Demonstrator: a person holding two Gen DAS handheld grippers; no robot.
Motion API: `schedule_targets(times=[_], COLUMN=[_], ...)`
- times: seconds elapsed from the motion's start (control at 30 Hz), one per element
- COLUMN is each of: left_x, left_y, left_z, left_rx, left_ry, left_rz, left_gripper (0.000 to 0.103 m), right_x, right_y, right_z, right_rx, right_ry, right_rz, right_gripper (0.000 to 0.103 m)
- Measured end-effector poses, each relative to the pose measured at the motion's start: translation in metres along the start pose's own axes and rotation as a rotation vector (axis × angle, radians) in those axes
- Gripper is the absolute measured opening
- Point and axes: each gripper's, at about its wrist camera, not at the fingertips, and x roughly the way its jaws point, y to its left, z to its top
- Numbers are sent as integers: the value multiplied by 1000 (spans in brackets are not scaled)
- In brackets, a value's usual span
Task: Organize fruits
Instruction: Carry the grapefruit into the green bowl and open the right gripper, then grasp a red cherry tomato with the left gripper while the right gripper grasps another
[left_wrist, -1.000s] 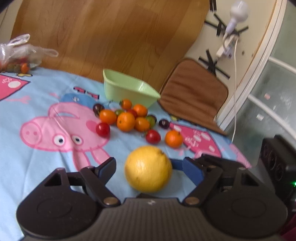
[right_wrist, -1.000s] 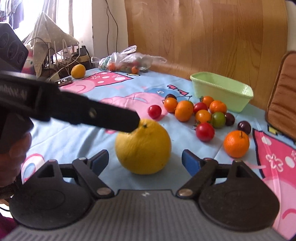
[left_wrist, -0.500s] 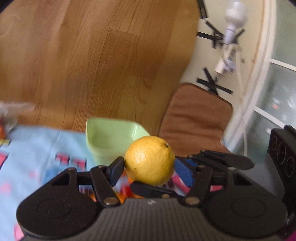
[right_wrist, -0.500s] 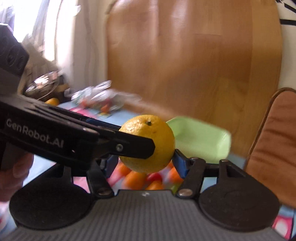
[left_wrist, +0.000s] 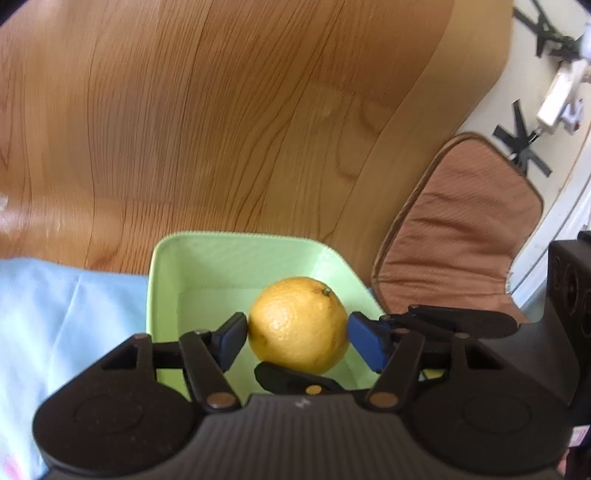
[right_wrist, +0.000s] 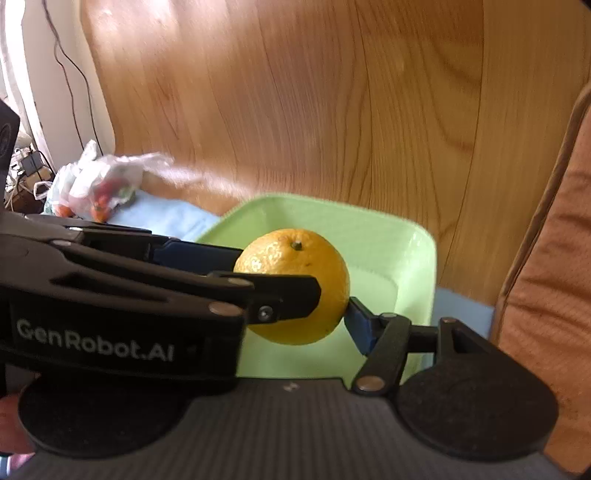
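Fruit: one big yellow citrus (left_wrist: 298, 325), clamped by both my tongs at once and held in the air above the light green tub (left_wrist: 168, 266). Left gripper (left_wrist: 297, 332) is closed down to the fruit's width, blue pads (left_wrist: 364, 341) pressing it on both sides. Right gripper (right_wrist: 295, 295) squeezes the same fruit crosswise; its right pad (right_wrist: 360, 325) is on the peel, the opposite one is hidden behind the left tool's arm, so I only see half of that grip. In the left wrist view the right tool's fingers run under the fruit and past its right side.

Obstructions: the left tool's black body with white GenRobot.AI lettering (right_wrist: 94, 345) cuts across the right wrist view and covers the left part of the tub. My own gripper body blocks the near rim in both views.

Around: wooden panel (left_wrist: 221, 110) right behind the tub, brown cushion (left_wrist: 458, 236) leaning just to the right of it, light blue cloth (left_wrist: 55, 314) under and left of the tub. Clear plastic bag (right_wrist: 96, 181) with small red and orange fruit lies well to the left on the cloth. Cables and a white plug (left_wrist: 557, 99) taped to the wall at far right
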Motion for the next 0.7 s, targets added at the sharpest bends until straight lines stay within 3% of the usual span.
schedule_targets(times=[0.17, 0.37, 0.4, 0.47, 0.53, 0.6, 0.7], left_x=[-12, -90, -105, -131, -152, -167, -178], left_y=[0, -9, -11, -10, -5, -2, 5], left_z=[-6, -35, -46, -71, -97, -120, -145], left_rx=[-6, 2, 8, 8, -7, -6, -27], left_ry=[-19, -136, -156, -185, -202, -209, -207], left_rz=[-10, -91, -102, -115, -124, -88, -4], left_gripper=[63, 63, 63, 63, 63, 63, 63], right_x=[-12, -92, -107, -135, -155, -164, -166], right_y=[-4, -14, -17, -20, -20, -12, 6], right_z=[-2, -21, -31, -55, -81, -105, -128], right_rx=[1, 17, 26, 42, 71, 70, 36], right_ry=[-16, -144, -164, -187, -198, -203, -199], right_rz=[3, 6, 13, 17, 31, 34, -33], right_gripper=[67, 65, 64, 51, 48, 47, 47])
